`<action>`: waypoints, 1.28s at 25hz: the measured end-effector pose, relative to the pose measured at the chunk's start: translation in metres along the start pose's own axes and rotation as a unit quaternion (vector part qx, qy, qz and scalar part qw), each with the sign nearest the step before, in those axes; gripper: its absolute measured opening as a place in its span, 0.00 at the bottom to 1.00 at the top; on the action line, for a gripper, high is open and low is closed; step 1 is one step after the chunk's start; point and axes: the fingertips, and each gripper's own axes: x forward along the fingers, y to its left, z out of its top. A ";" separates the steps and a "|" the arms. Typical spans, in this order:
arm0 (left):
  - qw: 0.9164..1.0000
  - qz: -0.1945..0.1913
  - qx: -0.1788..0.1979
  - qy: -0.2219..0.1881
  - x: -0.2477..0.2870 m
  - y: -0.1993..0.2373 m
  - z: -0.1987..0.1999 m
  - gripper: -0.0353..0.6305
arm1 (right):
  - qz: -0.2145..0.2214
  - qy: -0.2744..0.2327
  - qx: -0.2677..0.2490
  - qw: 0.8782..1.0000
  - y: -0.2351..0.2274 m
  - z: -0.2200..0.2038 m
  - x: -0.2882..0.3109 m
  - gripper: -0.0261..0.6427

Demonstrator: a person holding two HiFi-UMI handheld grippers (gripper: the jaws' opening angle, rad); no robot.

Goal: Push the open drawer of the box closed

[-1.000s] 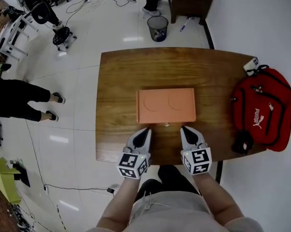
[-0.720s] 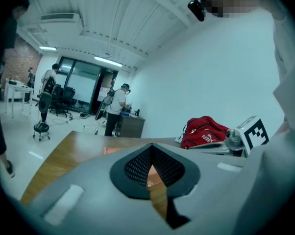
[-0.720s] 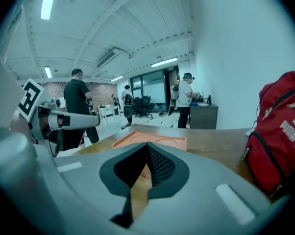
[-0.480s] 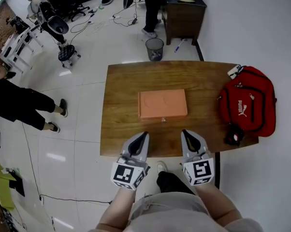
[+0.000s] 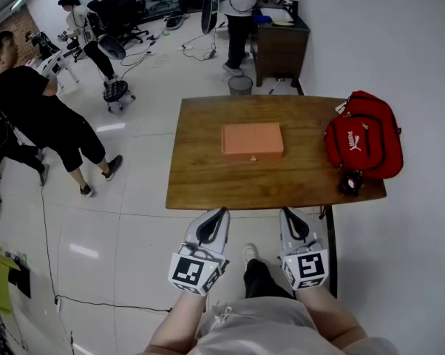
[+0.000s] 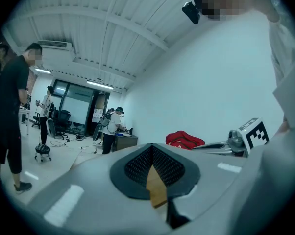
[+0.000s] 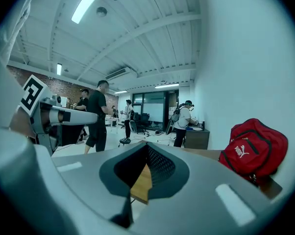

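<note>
The orange box (image 5: 253,140) was shown mid table (image 5: 208,180), long axis crosswise, drawer front (image 5: 253,154) faced toward the left gripper (image 5: 216,219) and right gripper (image 5: 290,217), both equally far back, jaws pressed together, empty.

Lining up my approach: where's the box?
In the head view, the box sits in the middle of the table, left of the red bag.

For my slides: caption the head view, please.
Shut, the left gripper and right gripper hover near a wooden table bearing an orange box and red bag.
</note>
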 end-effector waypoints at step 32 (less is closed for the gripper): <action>0.999 -0.009 0.015 -0.027 -0.172 -0.108 0.019 0.06 | 0.021 -0.019 -0.017 0.999 0.102 0.018 -0.181 0.05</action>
